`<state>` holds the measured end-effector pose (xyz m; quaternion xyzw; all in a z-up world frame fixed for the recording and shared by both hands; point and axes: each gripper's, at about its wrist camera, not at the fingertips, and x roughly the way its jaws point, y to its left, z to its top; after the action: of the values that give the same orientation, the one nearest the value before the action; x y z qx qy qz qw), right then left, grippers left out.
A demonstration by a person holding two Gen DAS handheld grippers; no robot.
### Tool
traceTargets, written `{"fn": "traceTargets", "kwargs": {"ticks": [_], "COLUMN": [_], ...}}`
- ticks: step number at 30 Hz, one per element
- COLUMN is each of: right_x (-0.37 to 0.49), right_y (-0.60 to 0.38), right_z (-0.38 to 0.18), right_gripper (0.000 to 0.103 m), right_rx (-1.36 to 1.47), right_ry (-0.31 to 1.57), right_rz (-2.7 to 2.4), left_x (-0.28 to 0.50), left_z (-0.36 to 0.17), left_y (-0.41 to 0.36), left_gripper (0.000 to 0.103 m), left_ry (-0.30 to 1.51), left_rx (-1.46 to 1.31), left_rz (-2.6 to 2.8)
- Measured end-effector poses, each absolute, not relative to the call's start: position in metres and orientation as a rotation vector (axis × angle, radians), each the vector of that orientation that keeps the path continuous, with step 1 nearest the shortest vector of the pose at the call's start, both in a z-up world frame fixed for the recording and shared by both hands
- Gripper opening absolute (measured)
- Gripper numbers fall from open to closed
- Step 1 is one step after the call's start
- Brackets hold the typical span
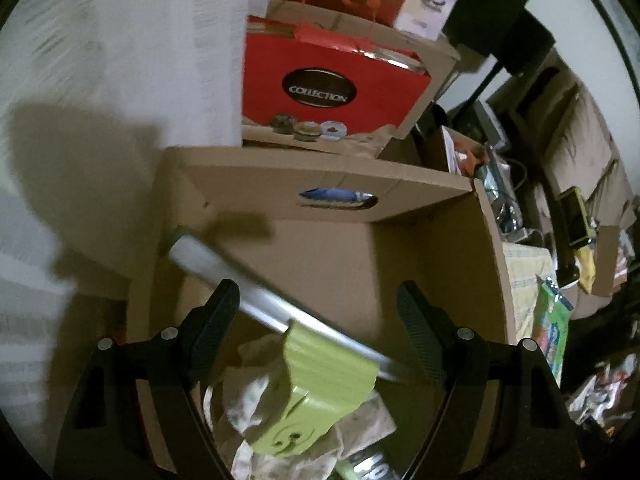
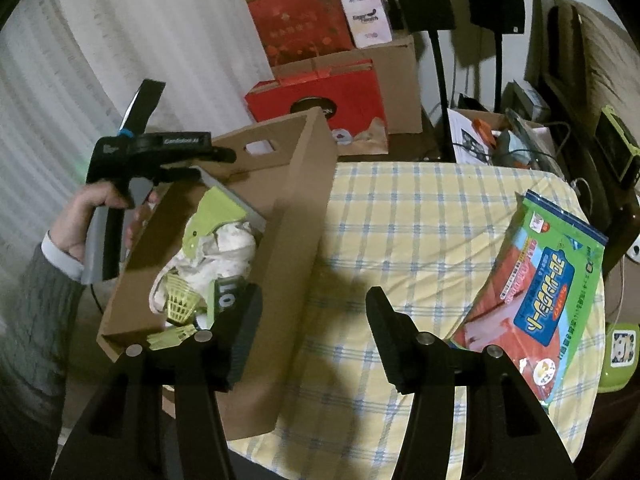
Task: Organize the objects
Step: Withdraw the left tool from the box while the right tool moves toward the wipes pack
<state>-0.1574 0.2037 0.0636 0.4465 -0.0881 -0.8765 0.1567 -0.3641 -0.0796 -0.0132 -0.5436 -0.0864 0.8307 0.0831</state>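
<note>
Left gripper (image 1: pixel 316 320) hangs spread over the cardboard box (image 1: pixel 400 248), clamping nothing; the green-clipped metal bar (image 1: pixel 256 300) lies slanted inside on crumpled cloth (image 2: pixel 224 252). Right gripper (image 2: pixel 312 336) gapes over the checked worktop (image 2: pixel 400 220). I'd approach the glossy, floppy packet (image 2: pixel 548 296) at one edge and grip there.
</note>
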Motion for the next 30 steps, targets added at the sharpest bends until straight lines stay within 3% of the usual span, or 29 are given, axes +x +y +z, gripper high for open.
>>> {"fn": "traceTargets", "kwargs": {"ticks": [8,19,30], "right_x": [-0.156,-0.150,-0.150], "right_y": [0.211,0.216,0.222], "right_z": [0.062,0.062,0.061], "right_gripper": [0.056,0.057,0.057], "right_rx": [1.285,1.281,1.284], "right_ry": [-0.267,-0.278,-0.282], "right_rz": [-2.522,-2.520,-2.528], "left_x": [-0.375,-0.328,-0.365], "left_z": [-0.022,0.003,-0.036], "left_y": [-0.056,-0.092,-0.085], "left_gripper": [0.078,0.078,0.079], "left_ry": [-0.185,-0.212,-0.254], "left_rx": [-1.640,-1.638,-1.713], "left_rz": [2.442,2.523,2.480]}}
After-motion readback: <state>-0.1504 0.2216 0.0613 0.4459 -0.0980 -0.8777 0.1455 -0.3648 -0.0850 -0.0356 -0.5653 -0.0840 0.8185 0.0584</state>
